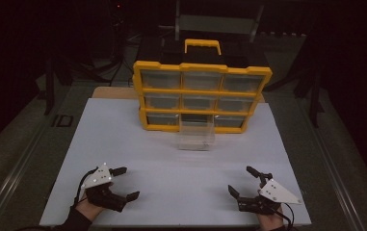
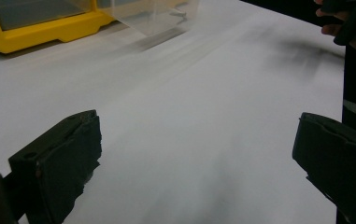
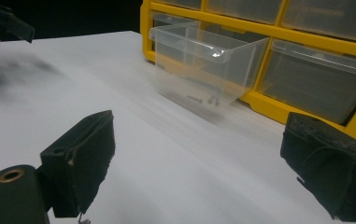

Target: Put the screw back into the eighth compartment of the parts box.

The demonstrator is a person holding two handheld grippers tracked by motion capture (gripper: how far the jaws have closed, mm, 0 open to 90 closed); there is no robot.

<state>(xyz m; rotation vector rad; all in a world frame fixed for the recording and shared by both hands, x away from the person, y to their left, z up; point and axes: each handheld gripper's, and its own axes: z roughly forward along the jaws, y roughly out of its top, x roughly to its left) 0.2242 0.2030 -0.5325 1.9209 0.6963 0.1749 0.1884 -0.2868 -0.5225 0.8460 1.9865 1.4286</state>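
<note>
A yellow drawer cabinet [image 1: 202,95] with a yellow carry handle [image 1: 202,45] is seen standing upright at the far middle of the white surface [image 1: 123,144]. Three rows of three clear drawers are framed by it. The middle drawer of the bottom row, a clear plastic drawer [image 1: 197,134], is seen out of its slot, resting on the surface just in front of the cabinet and tilted a little, its back end close to the open slot. Whether it is touching the cabinet cannot be told. In the right gripper view, a few small dark screws [image 3: 203,99] are seen lying on the floor of the clear plastic drawer [image 3: 208,65], with the cabinet [image 3: 269,56] right behind it.

The left gripper [image 1: 123,183] is held low at the near left of the surface, its jaws spread wide with nothing between them. In the left gripper view the two black jaws are seen well apart over bare white surface [image 2: 189,140], with the cabinet [image 2: 40,28] and the drawer [image 2: 157,16] far off at the upper left.

The right gripper [image 1: 242,180] is held low at the near right, its jaws likewise spread wide and empty. Both are well apart from the drawer, which lies between them and farther away. Each is gripped by a hand entering from the near edge.
</note>
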